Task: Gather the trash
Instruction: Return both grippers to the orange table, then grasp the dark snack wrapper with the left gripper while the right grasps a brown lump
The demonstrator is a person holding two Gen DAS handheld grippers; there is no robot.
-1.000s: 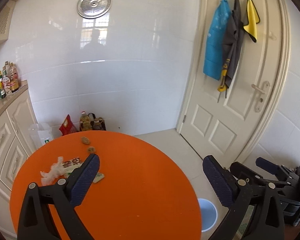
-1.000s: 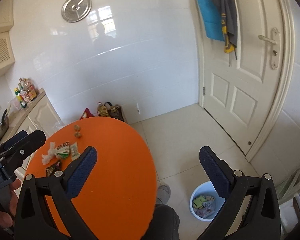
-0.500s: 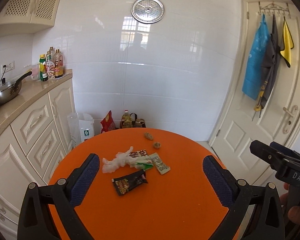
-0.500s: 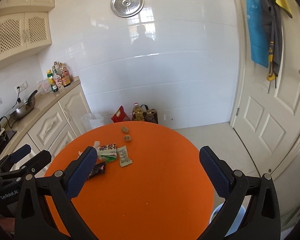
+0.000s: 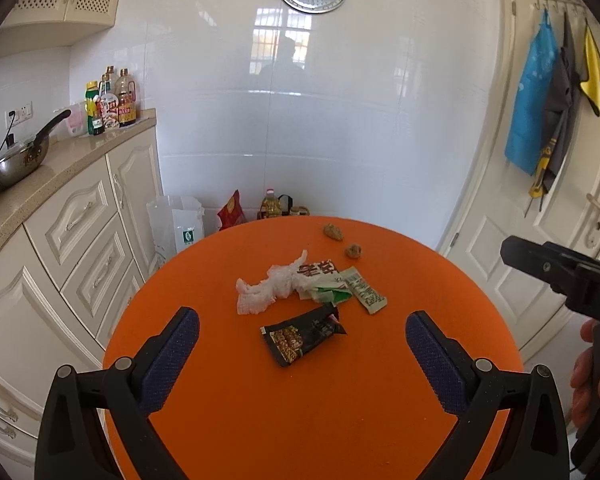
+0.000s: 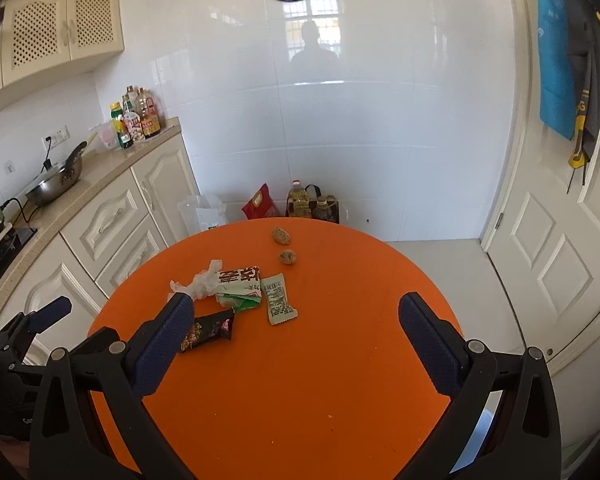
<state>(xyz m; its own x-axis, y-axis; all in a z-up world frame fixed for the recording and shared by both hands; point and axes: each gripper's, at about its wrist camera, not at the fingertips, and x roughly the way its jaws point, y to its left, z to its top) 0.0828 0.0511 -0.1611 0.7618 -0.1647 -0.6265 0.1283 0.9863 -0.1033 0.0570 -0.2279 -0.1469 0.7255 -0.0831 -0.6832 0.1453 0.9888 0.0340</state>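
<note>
While both grippers hang above the near part of the round orange table, we see the kitchen behind it: cream cabinets on the left with a pan and some bottles on the counter, a white plastic bag, a red packet and an oil bottle on the floor by the tiled wall, and a white door on the right with cloths hanging on it. Nothing stands between our grippers and the trash.

The trash lies in one small group on the far half of the table. A crumpled white tissue touches a red-and-green wrapper; just beside it on the right lies a pale green sachet, its long axis running from far to near, a little tilted. Nearest to us is a black snack wrapper, its long axis going from near-left to far-right. Two brown crumbs rest apart, closer to the far edge.

The left gripper has its jaws wide and holds nothing; the black wrapper lies between its fingers in the view. The right gripper is also spread wide and empty, and its left finger covers one end of the black wrapper.
</note>
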